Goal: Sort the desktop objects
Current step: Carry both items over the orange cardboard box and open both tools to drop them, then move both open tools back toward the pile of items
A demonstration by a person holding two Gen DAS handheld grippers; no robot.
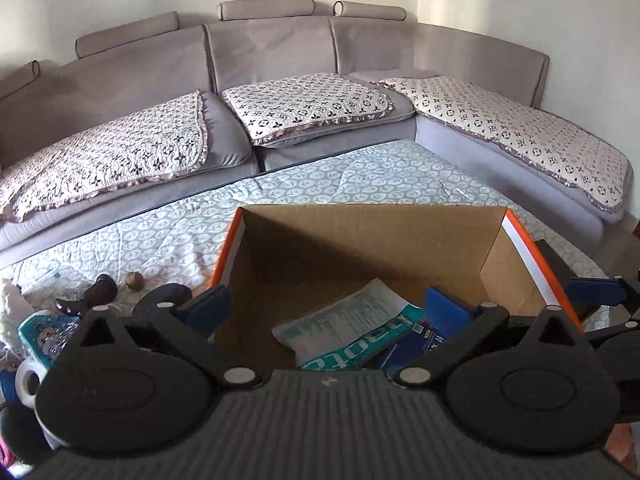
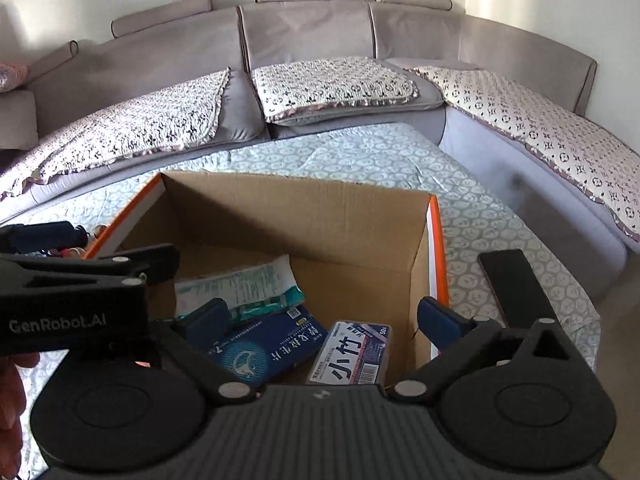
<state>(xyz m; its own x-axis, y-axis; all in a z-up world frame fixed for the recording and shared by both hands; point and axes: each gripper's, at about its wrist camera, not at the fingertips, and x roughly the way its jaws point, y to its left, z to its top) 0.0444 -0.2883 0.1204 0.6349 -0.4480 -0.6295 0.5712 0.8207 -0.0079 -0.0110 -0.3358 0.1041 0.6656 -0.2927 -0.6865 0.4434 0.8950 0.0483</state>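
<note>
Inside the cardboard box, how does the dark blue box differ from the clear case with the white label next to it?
Colour: the dark blue box is an opaque printed carton; the clear case is see-through plastic with a white label in large black characters.
Size: in the right wrist view the blue box looks larger than the case.
Place: the blue box lies left, partly under the white and teal packet; the case lies right, nearer the cardboard box wall.
Both lie flat on the floor of the box.

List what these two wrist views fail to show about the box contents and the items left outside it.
- Box floor: in both views the gripper bodies cover its near part.
- Blue packet: right wrist view, left end behind a finger.
- Clutter beside the cardboard box: left wrist view, cut by the edge and gripper; the dark figurine is too small to identify.
- Phone: near end hidden.
</note>
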